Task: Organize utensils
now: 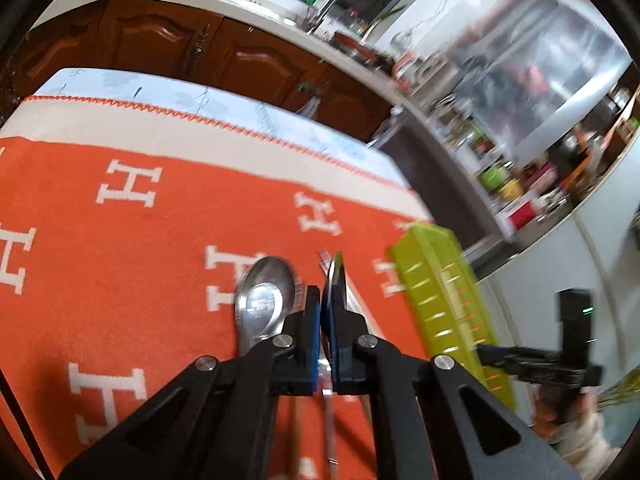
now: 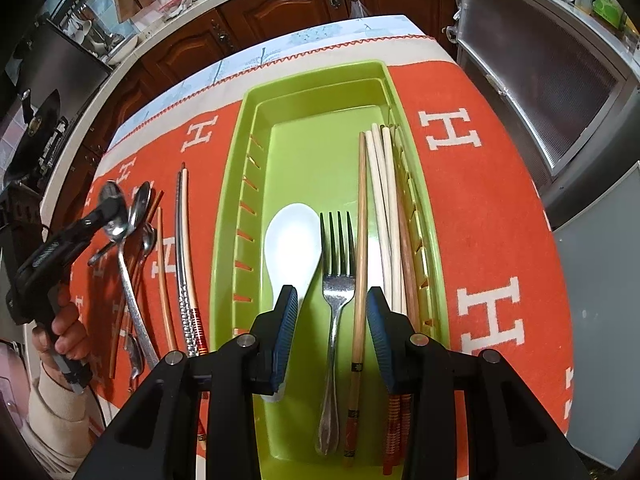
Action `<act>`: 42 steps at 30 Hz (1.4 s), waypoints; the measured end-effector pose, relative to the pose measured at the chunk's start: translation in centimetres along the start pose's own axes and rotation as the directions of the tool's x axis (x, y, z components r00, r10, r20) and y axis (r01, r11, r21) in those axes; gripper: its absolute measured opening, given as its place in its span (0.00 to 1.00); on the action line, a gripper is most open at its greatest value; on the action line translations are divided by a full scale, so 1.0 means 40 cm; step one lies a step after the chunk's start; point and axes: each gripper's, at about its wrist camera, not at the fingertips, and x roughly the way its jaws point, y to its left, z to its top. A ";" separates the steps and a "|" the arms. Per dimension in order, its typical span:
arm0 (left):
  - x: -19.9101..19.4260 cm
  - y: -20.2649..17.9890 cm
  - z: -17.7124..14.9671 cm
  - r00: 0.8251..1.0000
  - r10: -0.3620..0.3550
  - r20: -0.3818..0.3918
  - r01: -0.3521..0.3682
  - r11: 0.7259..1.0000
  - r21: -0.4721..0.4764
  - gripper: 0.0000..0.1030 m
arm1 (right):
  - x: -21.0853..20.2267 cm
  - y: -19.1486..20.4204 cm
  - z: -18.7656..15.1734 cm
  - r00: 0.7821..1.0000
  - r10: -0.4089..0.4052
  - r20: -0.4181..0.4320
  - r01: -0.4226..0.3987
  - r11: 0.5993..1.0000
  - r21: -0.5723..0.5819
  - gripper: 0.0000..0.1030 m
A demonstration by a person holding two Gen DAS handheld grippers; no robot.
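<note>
My left gripper point(image 1: 326, 312) is shut on a steel spoon point(image 1: 335, 280), held edge-on just above the orange cloth. A second steel spoon point(image 1: 264, 300) lies on the cloth just left of it. The green tray point(image 1: 440, 304) is to its right. In the right wrist view my left gripper point(image 2: 110, 208) sits over several steel spoons point(image 2: 138, 216). My right gripper point(image 2: 332, 312) is open and empty above the green tray point(image 2: 312, 80), which holds a white spoon point(image 2: 292, 240), a fork point(image 2: 338, 280) and several chopsticks point(image 2: 384, 208).
More chopsticks point(image 2: 184, 240) lie on the orange cloth point(image 2: 480, 200) between the spoons and the tray. Wooden kitchen cabinets point(image 2: 280, 8) and a counter stand behind the table. A cluttered shelf point(image 1: 520, 184) is at the right.
</note>
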 end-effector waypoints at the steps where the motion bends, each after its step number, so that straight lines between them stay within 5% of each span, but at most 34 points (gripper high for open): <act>1: -0.015 -0.011 0.003 1.000 -0.012 0.007 0.012 1.000 0.005 0.01 | -0.004 -0.001 -0.001 1.000 0.003 0.003 -0.003 1.000 0.002 0.35; 15: -0.070 -0.236 -0.014 0.980 -0.185 -0.079 0.185 0.983 0.002 0.03 | -0.106 -0.062 -0.057 0.994 0.071 0.078 -0.076 0.995 0.061 0.35; 28: 0.143 -0.441 -0.013 0.952 -0.203 -0.228 0.223 0.972 0.068 0.04 | -0.226 -0.157 -0.130 0.974 0.130 0.187 -0.150 0.984 0.097 0.35; 35: 0.244 -0.413 0.010 0.959 -0.132 -0.250 0.148 0.988 0.045 0.03 | -0.225 -0.191 -0.147 0.972 0.141 0.189 -0.164 0.980 0.115 0.35; 42: 0.313 -0.403 -0.001 0.957 0.035 -0.290 0.018 0.984 0.177 0.03 | -0.198 -0.193 -0.144 0.975 0.131 0.178 -0.154 0.980 0.123 0.35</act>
